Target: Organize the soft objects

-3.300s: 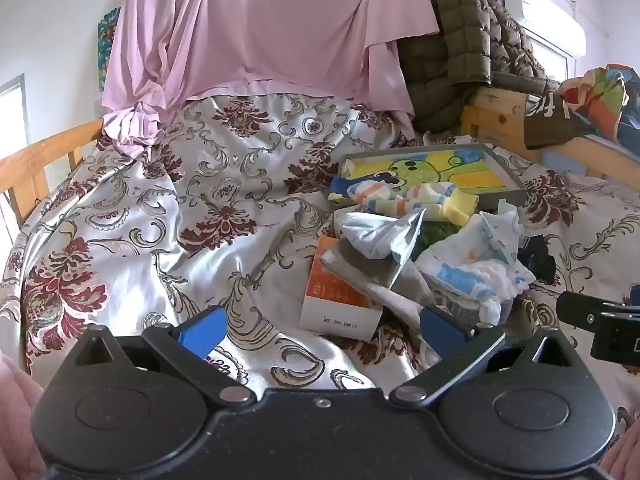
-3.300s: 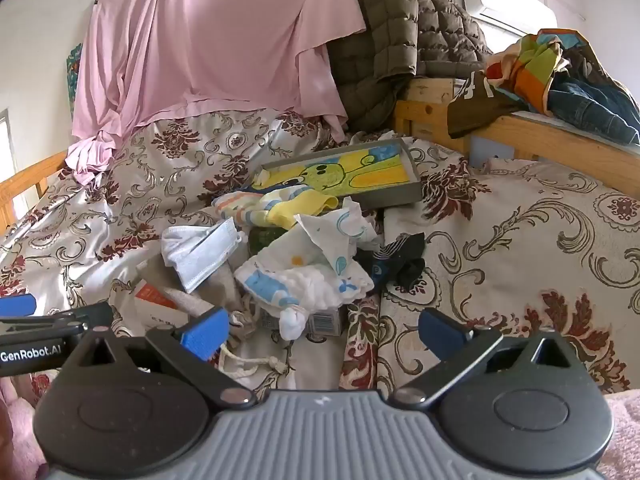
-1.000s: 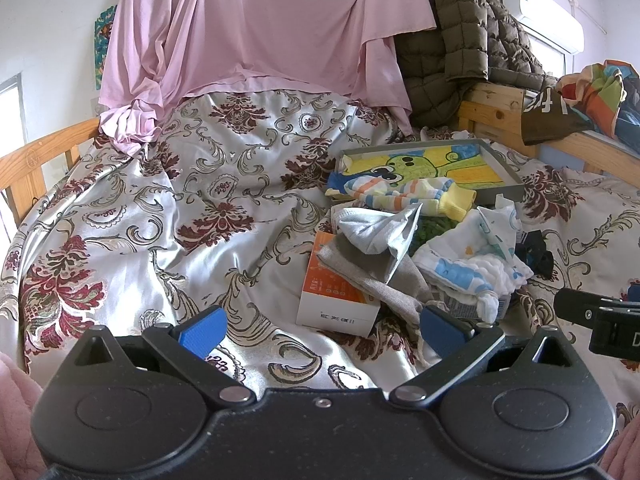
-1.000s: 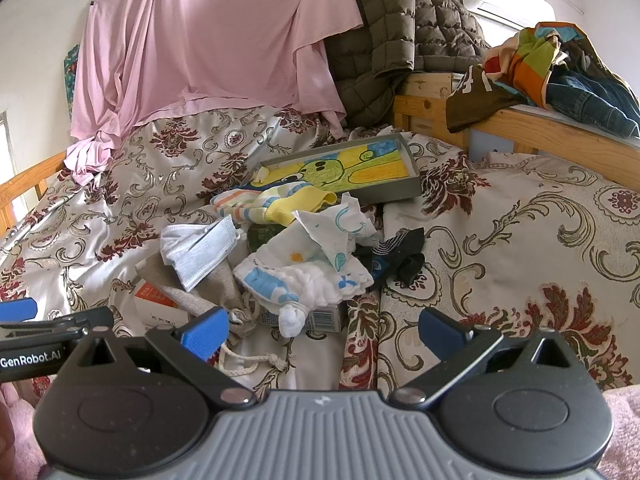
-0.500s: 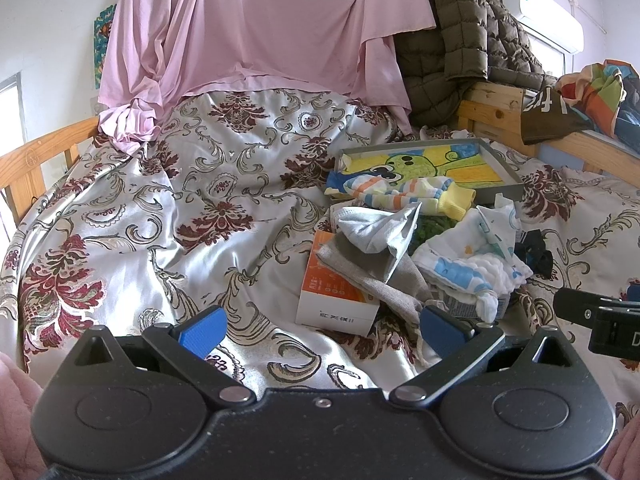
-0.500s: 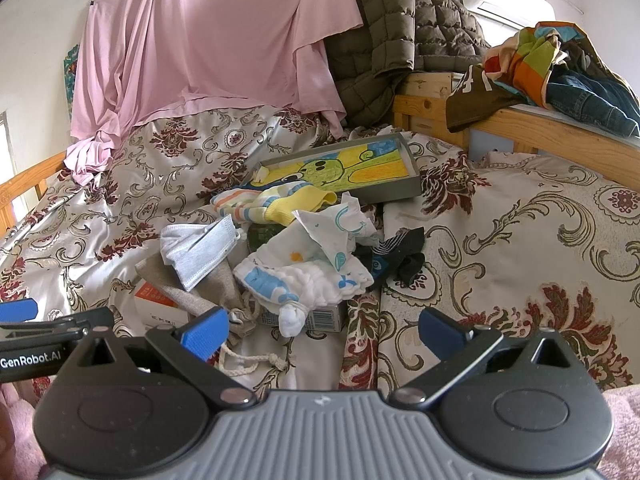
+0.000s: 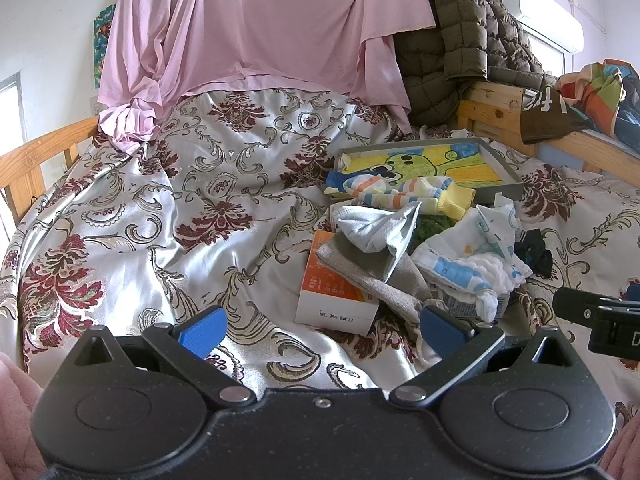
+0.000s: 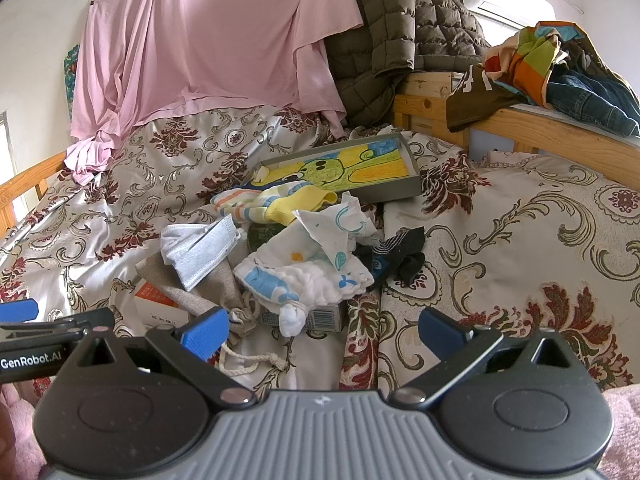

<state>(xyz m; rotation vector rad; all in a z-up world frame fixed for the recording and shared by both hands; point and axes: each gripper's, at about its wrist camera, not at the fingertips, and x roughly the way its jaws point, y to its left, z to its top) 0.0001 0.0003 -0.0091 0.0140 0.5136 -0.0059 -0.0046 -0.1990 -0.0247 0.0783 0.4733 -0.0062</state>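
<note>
A heap of soft things lies mid-bed: striped baby socks (image 7: 416,194) (image 8: 276,200), a grey face mask (image 7: 376,228) (image 8: 200,246), a beige drawstring pouch (image 7: 372,276) (image 8: 208,292), a white printed muslin cloth (image 7: 472,264) (image 8: 312,268) and black socks (image 7: 534,250) (image 8: 394,258). The pile partly hides an orange-and-white box (image 7: 332,300) (image 8: 160,304). My left gripper (image 7: 320,330) stands open just in front of the box. My right gripper (image 8: 322,330) is open too, short of the muslin cloth. Nothing is between either pair of fingers.
A grey tray (image 7: 508,190) (image 8: 414,188) with a yellow-green drawing lies behind the pile. Floral satin bedding (image 7: 192,208) covers the bed, with bare room to the left. A pink sheet (image 7: 260,24), a quilted jacket (image 8: 400,28) and clothes on a wooden rail (image 8: 560,76) stand behind.
Both grippers have stayed open and almost still; the views have shifted only slightly. The pile has not moved.
</note>
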